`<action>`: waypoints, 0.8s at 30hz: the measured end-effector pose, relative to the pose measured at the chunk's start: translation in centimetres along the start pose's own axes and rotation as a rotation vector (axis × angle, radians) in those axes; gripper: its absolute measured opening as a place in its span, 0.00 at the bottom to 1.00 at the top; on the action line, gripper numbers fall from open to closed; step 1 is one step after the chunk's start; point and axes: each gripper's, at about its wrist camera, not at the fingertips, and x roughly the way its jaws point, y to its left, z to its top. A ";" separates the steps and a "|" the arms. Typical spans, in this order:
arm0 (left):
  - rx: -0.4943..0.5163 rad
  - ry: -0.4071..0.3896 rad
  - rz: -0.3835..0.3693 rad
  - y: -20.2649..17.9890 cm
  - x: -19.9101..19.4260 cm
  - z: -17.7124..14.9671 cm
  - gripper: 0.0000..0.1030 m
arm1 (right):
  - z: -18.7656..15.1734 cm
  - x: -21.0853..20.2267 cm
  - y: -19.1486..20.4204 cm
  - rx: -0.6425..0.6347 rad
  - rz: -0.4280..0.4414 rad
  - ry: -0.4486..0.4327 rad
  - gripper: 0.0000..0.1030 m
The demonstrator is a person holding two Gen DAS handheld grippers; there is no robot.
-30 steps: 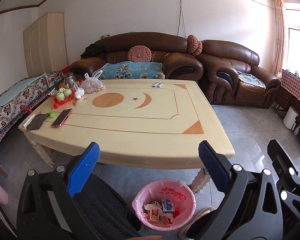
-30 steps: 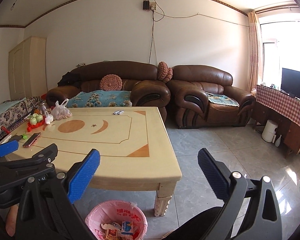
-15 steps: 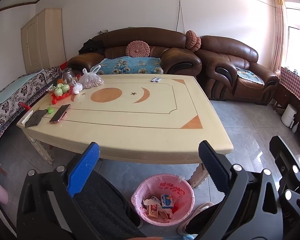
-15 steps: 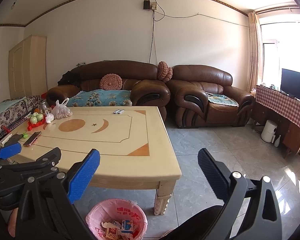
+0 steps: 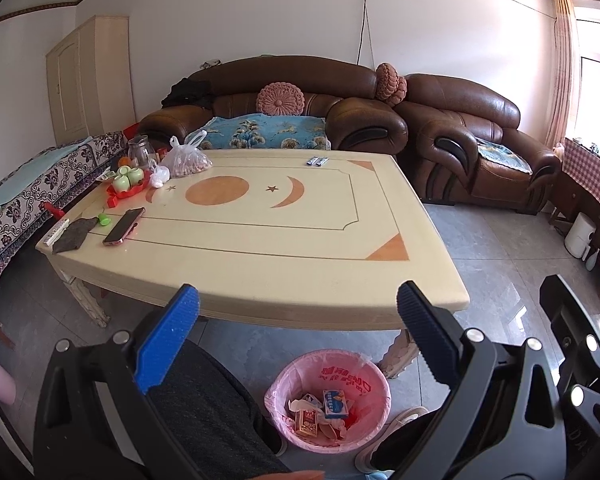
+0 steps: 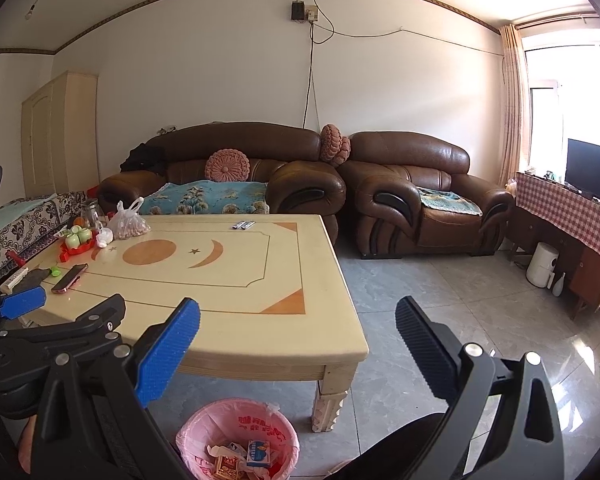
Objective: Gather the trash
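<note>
Both grippers hang above the near edge of the table (image 5: pixel 260 248), and each one has its fingers spread wide with nothing between them. The left gripper (image 5: pixel 298 320) points over the tabletop; the right gripper (image 6: pixel 298 332) sits to its right, looking more toward the floor and the sofa (image 6: pixel 240 176).

Down on the tiles, just in front of the table's near leg, stands a bin (image 5: pixel 328 376) lined with a pink bag. The trash is in there: a small blue box (image 5: pixel 335 398), a reddish packet (image 5: pixel 306 422) and some crumpled paper, all lying loose at the bottom (I can't make out every piece).

The tabletop is mostly bare. At its far left end lie a phone (image 5: pixel 124 226), a dark cloth (image 5: pixel 73 234), a red tray (image 5: pixel 126 188) with green cups and a tied plastic bag (image 5: pixel 186 160). Two small wrapped things (image 5: pixel 317 161) rest near the far edge, well apart from the rest.
</note>
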 end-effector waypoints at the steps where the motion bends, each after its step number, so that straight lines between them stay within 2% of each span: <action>1: -0.001 0.001 0.001 0.0 0.0 0.0 0.94 | 0.0 0.0 0.0 -0.002 0.001 -0.001 0.93; 24: -0.009 0.003 -0.013 0.4 0.0 0.1 0.94 | 0.1 0.1 0.2 0.003 0.012 -0.002 0.93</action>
